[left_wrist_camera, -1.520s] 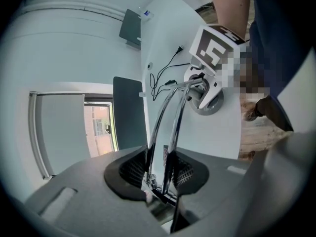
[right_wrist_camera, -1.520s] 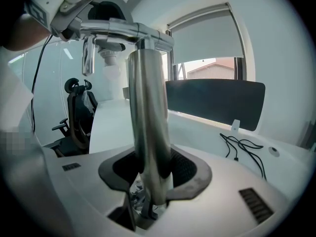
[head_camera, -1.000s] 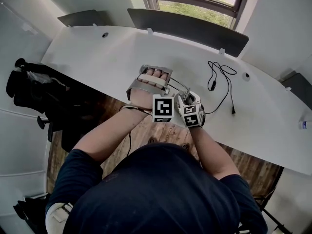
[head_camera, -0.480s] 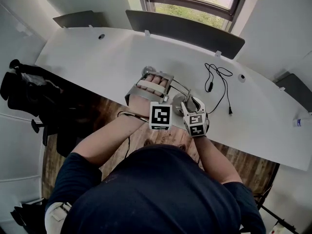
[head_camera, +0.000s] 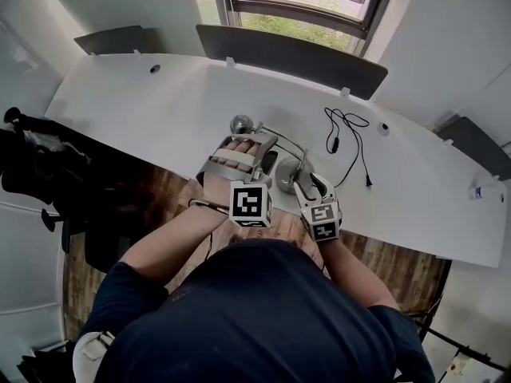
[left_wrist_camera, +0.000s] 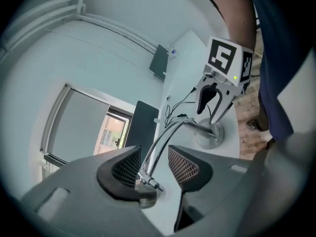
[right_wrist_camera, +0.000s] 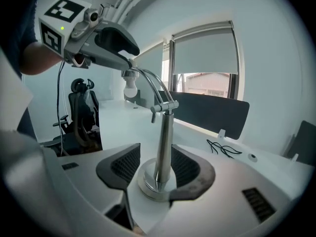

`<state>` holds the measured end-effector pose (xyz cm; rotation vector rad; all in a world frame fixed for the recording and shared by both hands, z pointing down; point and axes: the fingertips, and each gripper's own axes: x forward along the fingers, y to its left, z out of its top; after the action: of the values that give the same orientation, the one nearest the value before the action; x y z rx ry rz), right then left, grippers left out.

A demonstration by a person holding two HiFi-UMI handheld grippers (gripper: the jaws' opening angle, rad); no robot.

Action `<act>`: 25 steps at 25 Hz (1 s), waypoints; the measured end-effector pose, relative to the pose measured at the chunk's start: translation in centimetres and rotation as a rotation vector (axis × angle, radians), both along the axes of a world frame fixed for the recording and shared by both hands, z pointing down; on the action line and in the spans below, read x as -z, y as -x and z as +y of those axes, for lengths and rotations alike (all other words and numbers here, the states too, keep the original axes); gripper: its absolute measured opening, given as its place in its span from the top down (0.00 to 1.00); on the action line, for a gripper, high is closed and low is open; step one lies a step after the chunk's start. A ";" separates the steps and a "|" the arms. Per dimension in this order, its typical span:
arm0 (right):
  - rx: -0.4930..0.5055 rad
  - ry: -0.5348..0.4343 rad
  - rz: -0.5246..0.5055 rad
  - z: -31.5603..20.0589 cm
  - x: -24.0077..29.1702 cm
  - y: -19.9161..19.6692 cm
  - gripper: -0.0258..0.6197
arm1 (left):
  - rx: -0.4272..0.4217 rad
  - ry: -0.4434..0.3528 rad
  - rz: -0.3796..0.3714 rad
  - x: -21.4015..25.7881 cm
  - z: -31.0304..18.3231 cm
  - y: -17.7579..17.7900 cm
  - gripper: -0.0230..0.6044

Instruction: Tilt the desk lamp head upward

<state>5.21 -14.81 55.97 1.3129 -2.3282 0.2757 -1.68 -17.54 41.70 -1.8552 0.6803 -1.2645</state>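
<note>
A chrome desk lamp stands near the front edge of the white desk (head_camera: 160, 110). Its round base (head_camera: 287, 174) and upright pole (right_wrist_camera: 163, 137) sit between the pads of my right gripper (right_wrist_camera: 158, 157) (head_camera: 307, 183). That gripper is open, with a gap on each side of the pole. The lamp's thin curved arm (left_wrist_camera: 165, 137) runs between the jaws of my left gripper (left_wrist_camera: 154, 162) (head_camera: 243, 138), close to the left pad and clear of the right one. The lamp head (head_camera: 239, 124) with its white bulb (right_wrist_camera: 129, 89) sits just past the left jaws, facing down.
A black cable (head_camera: 347, 134) lies coiled on the desk behind the lamp. Dark divider panels (head_camera: 287, 50) line the desk's back edge under the window. An office chair with dark clothing (head_camera: 32, 158) stands to the left. A small bottle (head_camera: 479, 191) is at the far right.
The view has shifted. The lamp head now shows beyond the left gripper, where it was hidden a second ago. Both grippers stay on the lamp.
</note>
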 end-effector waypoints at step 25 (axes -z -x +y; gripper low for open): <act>0.115 -0.217 -0.269 4.6 17.4 5.3 0.94 | -0.085 0.444 0.997 6.1 6.3 1.6 0.95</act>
<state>-0.08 -10.25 38.55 1.3013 -2.7148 0.1752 -3.27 -11.21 35.63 -2.8598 0.8355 -0.3596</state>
